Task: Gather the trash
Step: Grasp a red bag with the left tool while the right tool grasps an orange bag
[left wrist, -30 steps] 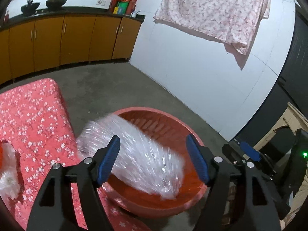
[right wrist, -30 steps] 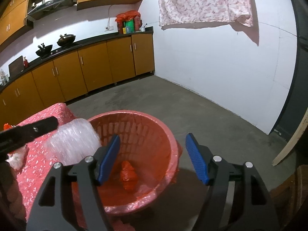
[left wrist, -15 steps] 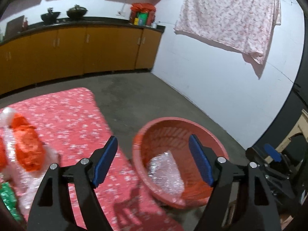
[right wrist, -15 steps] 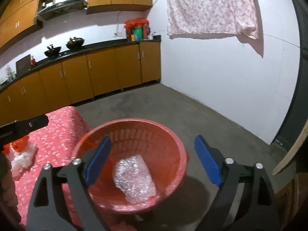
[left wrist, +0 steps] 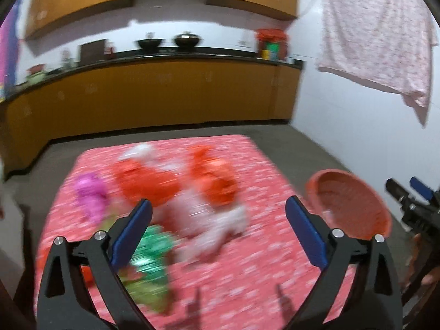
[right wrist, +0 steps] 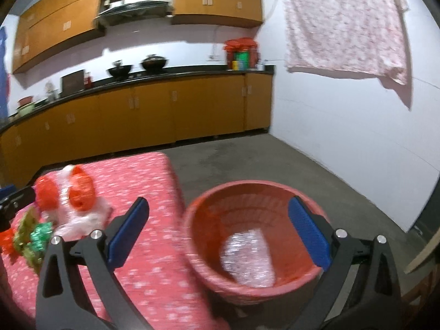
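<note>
Presently the left gripper (left wrist: 218,231) jaws are opening, wide apart, nothing between the pads; beyond them on the table (left wrist: 261,275) lie blurred orange bags (left wrist: 217,181), a green wrapper (left wrist: 150,250) and a pink scrap (left wrist: 89,192). The right gripper (right wrist: 218,231) jaws are likewise opening and empty. Just beyond its right jaw, a bubble-wrap piece (right wrist: 247,258) lies inside the red basket (right wrist: 258,189), which stands beside the table.

Home kitchen: orange-brown cabinets (right wrist: 165,112), black countertop (right wrist: 176,75) with woks (right wrist: 154,62), range hood (right wrist: 132,11).
</note>
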A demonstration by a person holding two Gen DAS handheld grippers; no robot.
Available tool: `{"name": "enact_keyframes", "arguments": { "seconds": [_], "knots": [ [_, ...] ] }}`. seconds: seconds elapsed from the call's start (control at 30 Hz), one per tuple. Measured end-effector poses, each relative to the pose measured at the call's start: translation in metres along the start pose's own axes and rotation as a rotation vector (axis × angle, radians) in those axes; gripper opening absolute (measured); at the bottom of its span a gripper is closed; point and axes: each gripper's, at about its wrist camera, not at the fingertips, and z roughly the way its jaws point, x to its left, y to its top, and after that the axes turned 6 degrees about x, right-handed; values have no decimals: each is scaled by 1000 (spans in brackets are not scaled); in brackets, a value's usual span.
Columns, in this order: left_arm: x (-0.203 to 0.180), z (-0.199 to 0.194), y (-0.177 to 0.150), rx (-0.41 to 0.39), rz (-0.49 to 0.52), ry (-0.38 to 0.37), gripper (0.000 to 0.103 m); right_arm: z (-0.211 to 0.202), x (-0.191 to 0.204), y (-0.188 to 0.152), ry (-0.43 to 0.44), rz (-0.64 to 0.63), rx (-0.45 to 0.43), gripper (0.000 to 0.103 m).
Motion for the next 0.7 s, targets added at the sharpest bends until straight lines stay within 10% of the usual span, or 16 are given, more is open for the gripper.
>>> {"name": "enact_keyframes", "arguments": {
  "seconds": [0.33,0.7],
  "knots": [
    [143,-18,-58,59,-169,317,97,8,87,-18,132,-71,59,99],
    [181,18,-90,156,-187,257,97,13,128,-26,142,-145,100,99]
  ]
}}
